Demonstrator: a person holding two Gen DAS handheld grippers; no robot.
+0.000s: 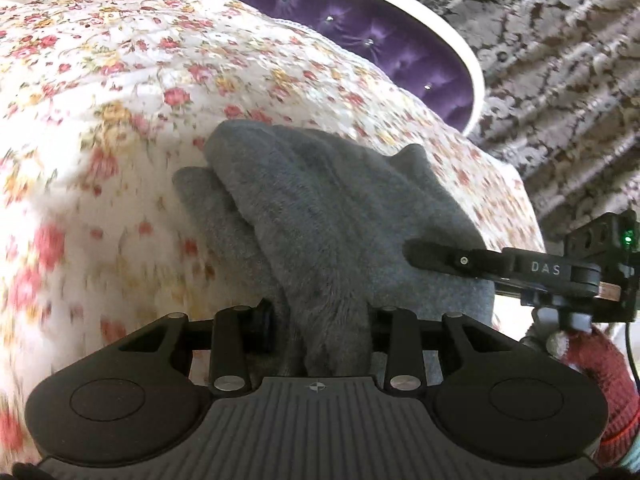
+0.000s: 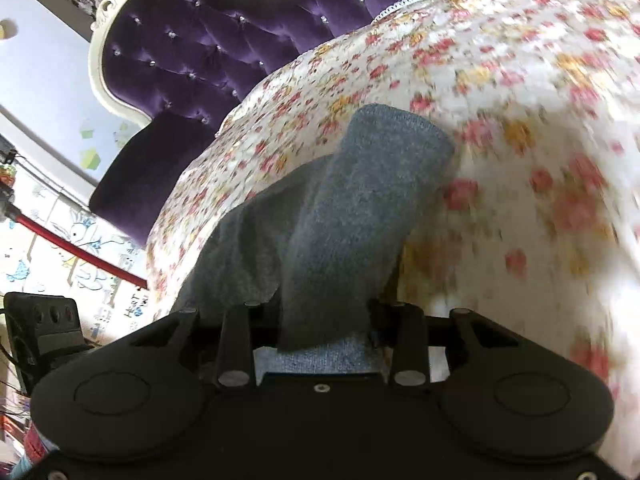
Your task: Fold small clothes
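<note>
1. the floral bedspread (image 1: 120, 92) fills most of both views, white cloth with red and yellow roses, blurred toward the near edges; it shows again in the right wrist view (image 2: 520, 100).
2. the purple tufted headboard (image 2: 180, 60), with small shiny studs and a white carved frame, stands behind the bed; in the left wrist view (image 1: 384, 36) it curves along the far edge of the bedspread.
3. a patterned grey curtain (image 1: 560, 80) hangs beyond the headboard in the left wrist view.
4. the grey garment (image 1: 320, 216), a small fuzzy knit piece, lies on the bedspread near its edge, bunched in soft folds, with its near part lifted toward both grippers; in the right wrist view (image 2: 360, 208) it rises as a folded band from the gripper up over the bedspread.
5. the left gripper (image 1: 320, 328) is clenched on a gathered fold of the grey garment, cloth pinched between its fingers.
6. the right gripper (image 2: 324, 324) likewise grasps the grey garment, fabric packed between its fingers; seen from the left wrist view (image 1: 432, 256), it reaches in from the right and presses on the cloth's near right part.
7. a hand in a red knit glove (image 1: 600, 380) shows below the right gripper's body.
</note>
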